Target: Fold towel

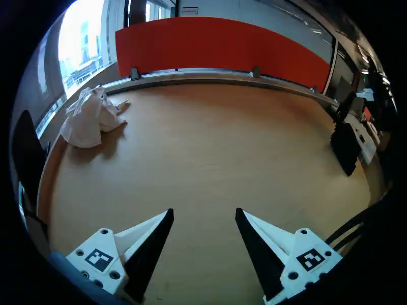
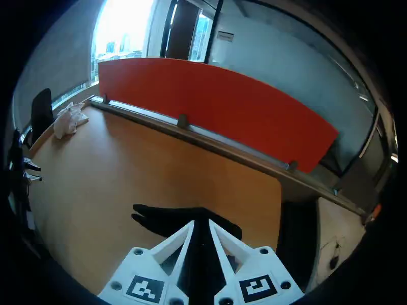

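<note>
A black towel (image 2: 163, 217) lies flat on the wooden desk (image 2: 127, 168) right in front of my right gripper (image 2: 201, 224). That gripper's fingers are nearly together, with dark cloth between them, so it is shut on the towel's near edge. A white crumpled towel (image 1: 89, 119) sits at the desk's far left corner, and it appears small in the right gripper view (image 2: 68, 119). My left gripper (image 1: 203, 216) hovers open over bare desk (image 1: 213, 152), well short of the white towel, with nothing between its fingers.
An orange divider panel (image 1: 219, 48) on a metal rail bounds the desk's far edge. A dark shape (image 1: 346, 145) stands at the desk's right edge. A black chair (image 2: 40, 114) is at the left end, by the windows.
</note>
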{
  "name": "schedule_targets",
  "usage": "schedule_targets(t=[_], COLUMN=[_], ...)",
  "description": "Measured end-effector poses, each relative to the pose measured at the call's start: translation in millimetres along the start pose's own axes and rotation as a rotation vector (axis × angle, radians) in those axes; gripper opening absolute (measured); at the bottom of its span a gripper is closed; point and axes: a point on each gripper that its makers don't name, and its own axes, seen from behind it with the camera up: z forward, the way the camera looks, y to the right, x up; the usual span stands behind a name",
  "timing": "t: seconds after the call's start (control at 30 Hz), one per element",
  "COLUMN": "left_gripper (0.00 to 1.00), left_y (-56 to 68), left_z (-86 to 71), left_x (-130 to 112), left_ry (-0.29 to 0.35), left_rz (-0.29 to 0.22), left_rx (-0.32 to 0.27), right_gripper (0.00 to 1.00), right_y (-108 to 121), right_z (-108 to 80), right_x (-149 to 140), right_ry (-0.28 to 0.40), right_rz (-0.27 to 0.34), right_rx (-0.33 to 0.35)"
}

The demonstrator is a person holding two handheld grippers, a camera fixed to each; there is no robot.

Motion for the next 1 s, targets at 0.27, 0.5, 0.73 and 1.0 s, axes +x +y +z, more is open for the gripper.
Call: schedule_targets(t=[0.27,0.5,0.73,1.0], left_gripper=[0.9,0.9,0.9,0.9], left_y=[0.3,3.8,7.5,8.8], left_z=[-1.0,-0.6,0.5,-0.2], left_x=[3.7,5.1,4.8,3.8], left_ry=[0.005,0.007,0.006,0.006], left_rz=[0.007,0.015,0.021,0.026], left_rx=[-0.005,-0.014,-0.02,-0.023], right_gripper=[0.04,0.04,0.04,0.04], right_y=[2.7,3.3,2.5,6.0], right_z=[-14.5,-31.0,-41.3,-44.2], right_x=[-37.0,-80.0,-118.4,-157.8], right_ry=[-0.047,-0.1,-0.145,-0.198], right_rz=[0.022,0.045,0.089,0.136], right_rx=[-0.01,-0.025,-0.04,-0.059])
